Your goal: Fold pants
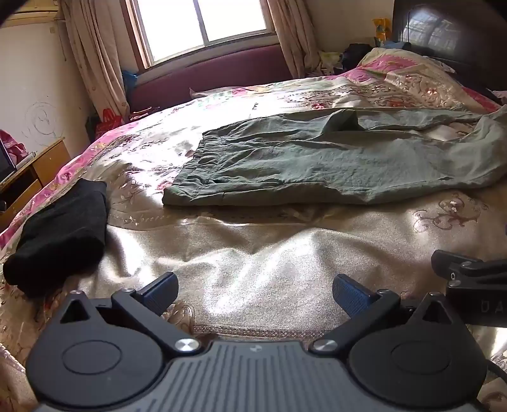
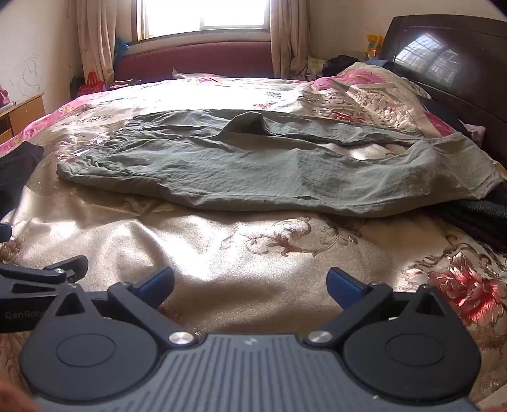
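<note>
progress: none yet, fold not started | green pants [image 2: 253,168] spread flat mid-bed [image 2: 253,260], waistband left, legs right, far leg rumpled | left gripper [image 1: 255,293] and right gripper [image 2: 250,285] wide, empty, near edge, well short

Floral satin bedspread [image 1: 253,247] covers the bed; black garment [image 1: 60,234] lies at its left edge; dark headboard [image 2: 443,63] at right; curtained window [image 1: 202,25] behind
</note>
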The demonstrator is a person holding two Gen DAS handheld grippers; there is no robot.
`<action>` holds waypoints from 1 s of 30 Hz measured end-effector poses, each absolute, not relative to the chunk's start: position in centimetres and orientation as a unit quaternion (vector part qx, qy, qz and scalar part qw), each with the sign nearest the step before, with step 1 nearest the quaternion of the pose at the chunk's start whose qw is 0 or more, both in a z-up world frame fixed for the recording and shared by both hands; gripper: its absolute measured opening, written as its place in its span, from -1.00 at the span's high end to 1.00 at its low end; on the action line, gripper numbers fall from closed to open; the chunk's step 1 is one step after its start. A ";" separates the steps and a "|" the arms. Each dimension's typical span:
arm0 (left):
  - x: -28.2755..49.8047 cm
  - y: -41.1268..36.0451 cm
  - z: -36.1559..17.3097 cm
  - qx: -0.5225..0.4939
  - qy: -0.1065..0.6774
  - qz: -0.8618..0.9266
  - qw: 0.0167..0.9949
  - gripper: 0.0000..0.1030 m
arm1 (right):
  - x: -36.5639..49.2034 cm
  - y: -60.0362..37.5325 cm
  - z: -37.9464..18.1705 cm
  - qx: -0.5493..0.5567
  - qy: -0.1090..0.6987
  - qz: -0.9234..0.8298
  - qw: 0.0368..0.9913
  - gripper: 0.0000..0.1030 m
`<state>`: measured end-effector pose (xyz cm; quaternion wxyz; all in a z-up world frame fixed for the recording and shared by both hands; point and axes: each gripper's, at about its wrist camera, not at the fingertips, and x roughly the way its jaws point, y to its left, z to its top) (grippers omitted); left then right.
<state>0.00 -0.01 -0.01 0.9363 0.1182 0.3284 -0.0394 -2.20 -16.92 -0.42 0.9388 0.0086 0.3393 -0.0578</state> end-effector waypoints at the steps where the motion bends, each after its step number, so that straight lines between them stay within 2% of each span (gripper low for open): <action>1: 0.0 0.0 0.0 0.117 0.330 -0.040 0.936 -1.00 | -2.2 -16.9 -0.4 0.009 0.339 -0.058 0.939 -0.98; 30: -0.6 0.4 -0.3 0.126 0.324 -0.030 0.937 -1.00 | -2.3 -16.4 -0.9 0.004 0.351 -0.045 0.935 -0.98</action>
